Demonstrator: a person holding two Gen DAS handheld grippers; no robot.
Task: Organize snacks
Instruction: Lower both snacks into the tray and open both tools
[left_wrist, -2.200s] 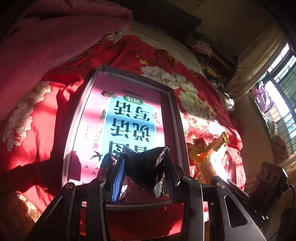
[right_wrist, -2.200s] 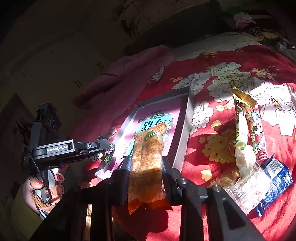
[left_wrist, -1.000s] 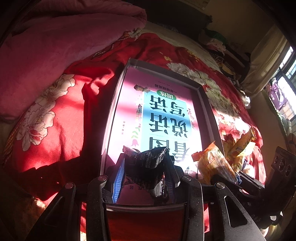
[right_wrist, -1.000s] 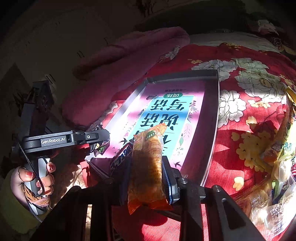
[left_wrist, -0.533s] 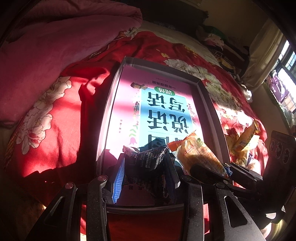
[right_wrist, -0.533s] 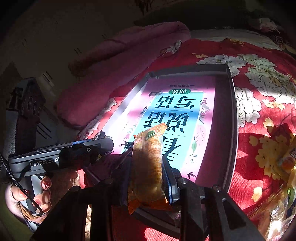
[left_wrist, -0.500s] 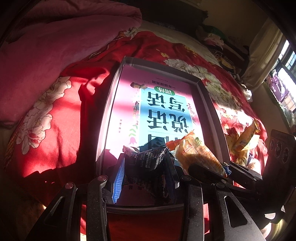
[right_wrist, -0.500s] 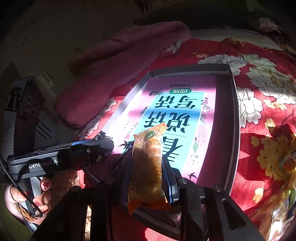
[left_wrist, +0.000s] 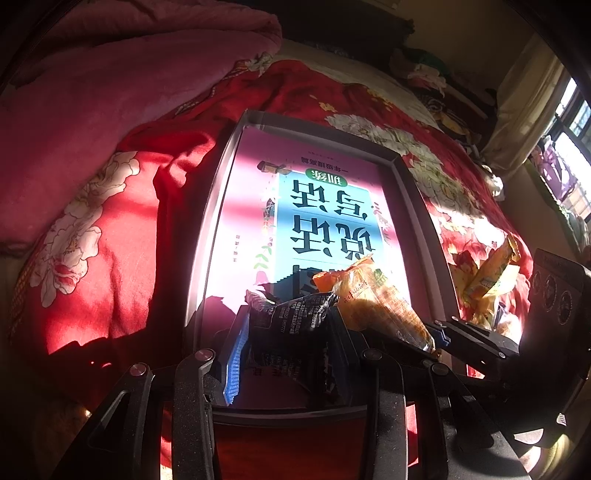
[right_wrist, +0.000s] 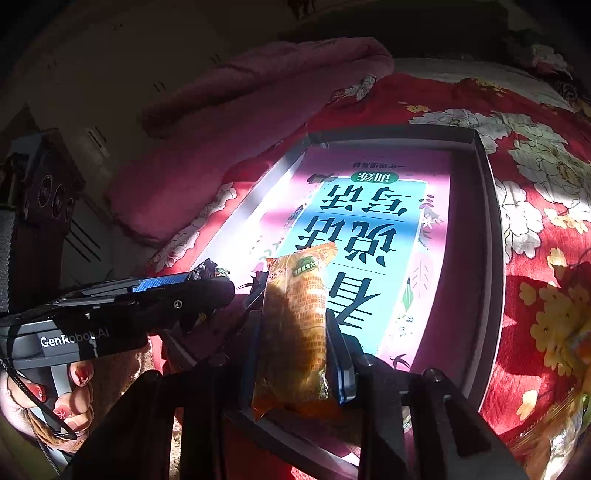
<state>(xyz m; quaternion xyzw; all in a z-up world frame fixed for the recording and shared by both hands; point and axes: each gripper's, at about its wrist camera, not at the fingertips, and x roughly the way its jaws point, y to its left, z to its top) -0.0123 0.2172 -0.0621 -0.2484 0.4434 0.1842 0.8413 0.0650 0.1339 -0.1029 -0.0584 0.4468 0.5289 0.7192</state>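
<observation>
In the left wrist view we saw a pink blanket (left_wrist: 110, 85) filling the upper left of the frame, with the red floral bedspread (left_wrist: 92, 229) below it. At the centre lay the grey tray (left_wrist: 417, 206), lined with a pink and blue printed sheet (left_wrist: 328, 206). At the lower centre our left gripper (left_wrist: 291, 332) had its fingers clenched on a black snack packet (left_wrist: 291, 317), held over the tray's near end. Just to the right of it the orange snack packet (left_wrist: 376, 299) reached in, gripped by our right gripper (left_wrist: 428, 336). Further right, loose yellow snack packets (left_wrist: 491, 280) lay on the bedspread beside the tray.

In the right wrist view, a hand (right_wrist: 62, 391) at the lower left held the left gripper (right_wrist: 210, 280), which pointed toward the tray's (right_wrist: 491, 221) near left corner. At the lower centre our right gripper (right_wrist: 295, 332) had its fingers closed on the orange snack packet (right_wrist: 299, 325), upright over the tray's near end. More packets (right_wrist: 554, 435) showed at the lower right edge.
</observation>
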